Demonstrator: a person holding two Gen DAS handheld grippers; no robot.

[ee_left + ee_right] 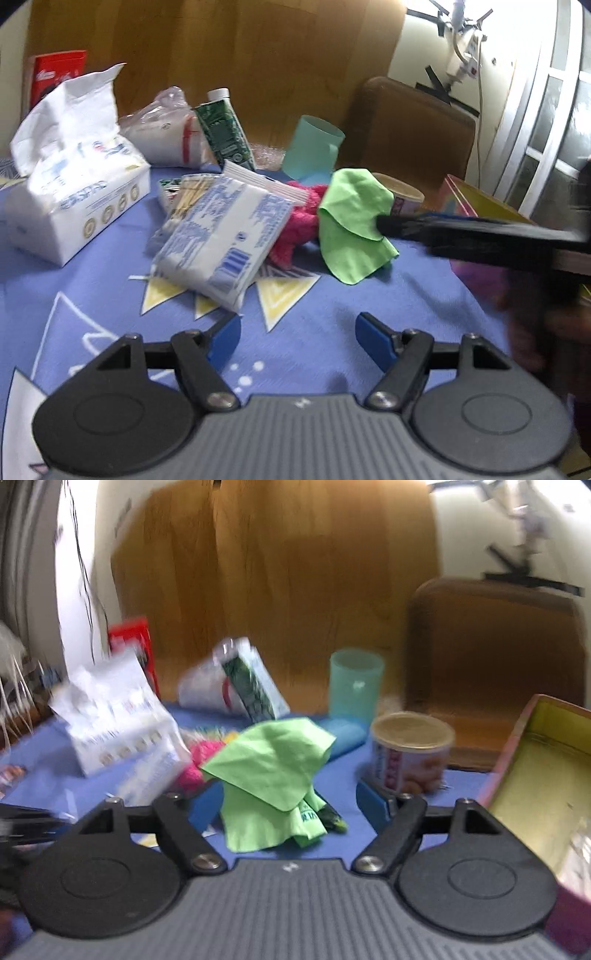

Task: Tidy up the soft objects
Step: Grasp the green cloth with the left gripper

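Hovering low over the blue patterned tablecloth (332,295), left gripper (297,341) with blue pads spread wide and gripping nothing. Sitting far ahead to its left, an opened tissue pack (74,192) with a sheet sticking up; half hiding behind that, a red box (55,74), mostly cut off. Leaning straight ahead, a white printed soft pack (221,236), covering most of a pink knitted piece (303,218). Draping ahead to the right, a green cloth (351,221), touching the dark tip of the right gripper (384,225), too smeared there to tell its jaws.

Blurring heavily in the right wrist view: right gripper (290,803) standing apart, green cloth (273,775) bunching between the blue pads (371,806) without being pinched. Standing just ahead to the right, a snack tin (410,753), label unreadable. Running off the right edge, a pink-walled box (535,797) with yellow inside, only partly showing.
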